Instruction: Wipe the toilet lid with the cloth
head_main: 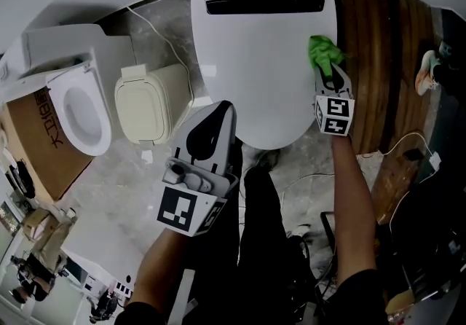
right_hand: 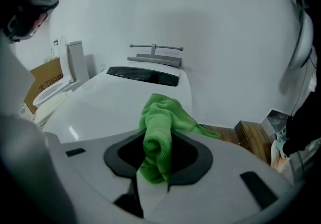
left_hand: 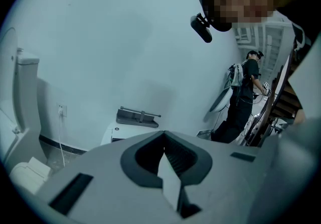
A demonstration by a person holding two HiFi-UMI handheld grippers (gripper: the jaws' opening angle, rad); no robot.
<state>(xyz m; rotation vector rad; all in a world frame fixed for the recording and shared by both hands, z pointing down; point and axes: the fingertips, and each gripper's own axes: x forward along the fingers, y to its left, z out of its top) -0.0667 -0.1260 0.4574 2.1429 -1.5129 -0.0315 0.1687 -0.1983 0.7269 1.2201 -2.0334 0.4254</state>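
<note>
My right gripper point(right_hand: 155, 166) has its jaws pinched on the green cloth point(right_hand: 159, 127), which bunches between them and spills forward past the tips. In the head view the cloth sits on the right edge of the closed white toilet lid point(head_main: 255, 54), about halfway along its length, just beside the dark wooden boards point(head_main: 378, 39) that run down that side. My left gripper point(head_main: 218, 116) shows over the near left edge of the lid; I cannot tell whether it touches. Its jaws are pressed together with nothing between them, and they point toward the white wall. Left of the toilet stands a beige lidded bin point(head_main: 149, 101). Further left, a second white toilet seat point(head_main: 76, 108) rests by a cardboard box point(head_main: 33, 141). A person point(left_hand: 243, 97) stands far off in the left gripper view.
</note>
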